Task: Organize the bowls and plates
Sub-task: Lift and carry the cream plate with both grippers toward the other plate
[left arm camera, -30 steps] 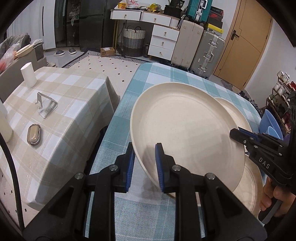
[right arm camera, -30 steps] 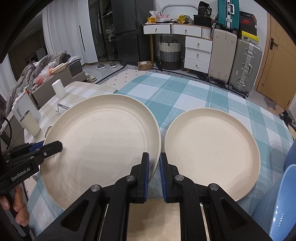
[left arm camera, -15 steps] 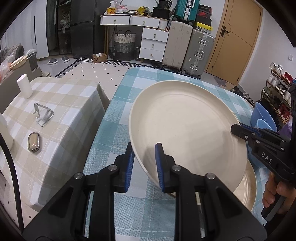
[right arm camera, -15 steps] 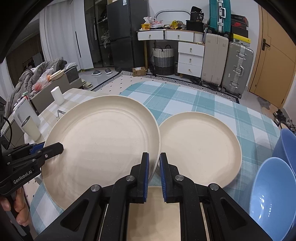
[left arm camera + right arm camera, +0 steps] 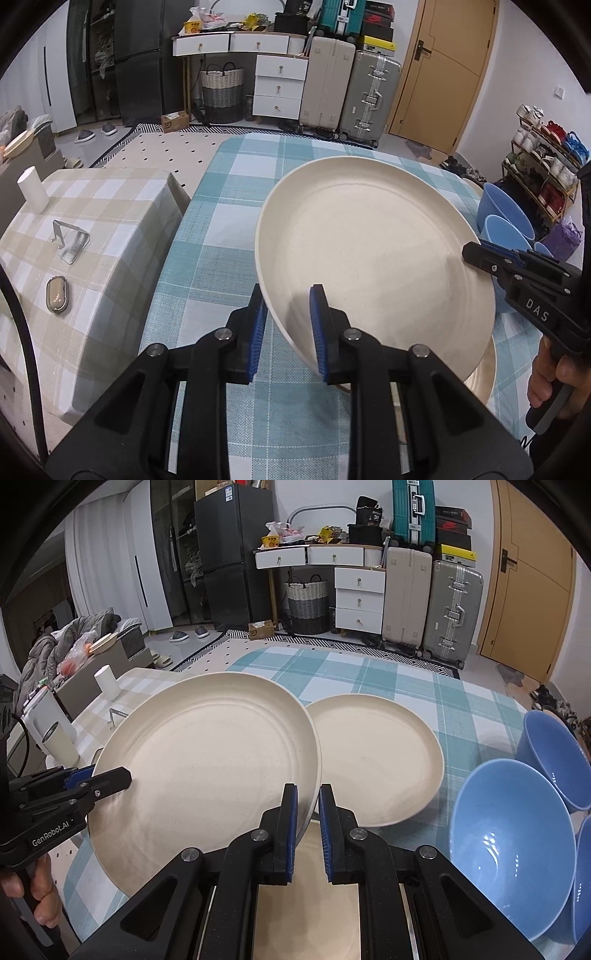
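A large cream plate [image 5: 373, 258] [image 5: 207, 760] hangs tilted above the teal checked table [image 5: 229, 206], carried by both grippers. My left gripper [image 5: 288, 325] is shut on its near left rim; in the right wrist view it shows as a black tip [image 5: 110, 777]. My right gripper [image 5: 306, 812] is shut on the opposite rim and appears in the left wrist view at the plate's right edge [image 5: 480, 254]. A smaller cream plate [image 5: 373, 760] lies on the table. Another cream plate [image 5: 306, 904] lies under the right gripper. Blue bowls [image 5: 509, 842] [image 5: 502, 210] stand at the right.
A lower table with a beige checked cloth [image 5: 103, 206] adjoins on the left, with a white cup [image 5: 32, 190], a metal stand [image 5: 70, 242] and a small oval object [image 5: 56, 295]. Suitcases [image 5: 369, 96], white drawers and a door stand beyond the table.
Both grippers have carried the big plate up and to the right. The blue bowls have come into view, and the smaller plate now lies further back in the right wrist view.
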Motion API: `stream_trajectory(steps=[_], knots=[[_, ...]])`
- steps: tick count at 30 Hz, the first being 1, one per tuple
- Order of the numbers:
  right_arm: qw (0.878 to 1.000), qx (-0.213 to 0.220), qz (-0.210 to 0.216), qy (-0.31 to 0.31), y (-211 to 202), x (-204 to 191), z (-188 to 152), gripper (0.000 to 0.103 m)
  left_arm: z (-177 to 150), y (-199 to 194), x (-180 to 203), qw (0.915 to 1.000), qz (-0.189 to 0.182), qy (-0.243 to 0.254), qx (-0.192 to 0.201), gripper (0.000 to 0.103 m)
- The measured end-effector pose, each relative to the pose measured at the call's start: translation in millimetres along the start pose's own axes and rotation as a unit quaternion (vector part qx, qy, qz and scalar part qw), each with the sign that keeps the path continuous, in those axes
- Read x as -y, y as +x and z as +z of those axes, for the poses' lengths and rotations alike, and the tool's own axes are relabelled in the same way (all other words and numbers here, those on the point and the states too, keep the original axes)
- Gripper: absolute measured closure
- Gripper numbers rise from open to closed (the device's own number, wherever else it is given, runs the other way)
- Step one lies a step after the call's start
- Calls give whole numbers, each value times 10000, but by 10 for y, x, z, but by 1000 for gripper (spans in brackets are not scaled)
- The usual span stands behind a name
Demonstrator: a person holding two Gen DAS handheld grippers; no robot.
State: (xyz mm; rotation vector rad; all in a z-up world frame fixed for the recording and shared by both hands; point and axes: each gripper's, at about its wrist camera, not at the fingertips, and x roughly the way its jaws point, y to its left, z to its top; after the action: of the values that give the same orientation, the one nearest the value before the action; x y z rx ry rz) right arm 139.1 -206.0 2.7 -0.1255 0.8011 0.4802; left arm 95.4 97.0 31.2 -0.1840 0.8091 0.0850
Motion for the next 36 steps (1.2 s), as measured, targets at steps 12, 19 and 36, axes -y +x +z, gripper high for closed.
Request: stream_trajectory(steps=[12,19,36], knots=[[9997,38,-140,172,-270,123,-177,91,-37,-86,196,9994,-160,305,-56,84],[9994,30,-193,301,-406,199,-311,90,-62,-78,278,9983,-263,512,-106,84],[9983,-48,-283,498,-612,294,-554,89,-142,-43,420,9941,-478,939,-256,83]])
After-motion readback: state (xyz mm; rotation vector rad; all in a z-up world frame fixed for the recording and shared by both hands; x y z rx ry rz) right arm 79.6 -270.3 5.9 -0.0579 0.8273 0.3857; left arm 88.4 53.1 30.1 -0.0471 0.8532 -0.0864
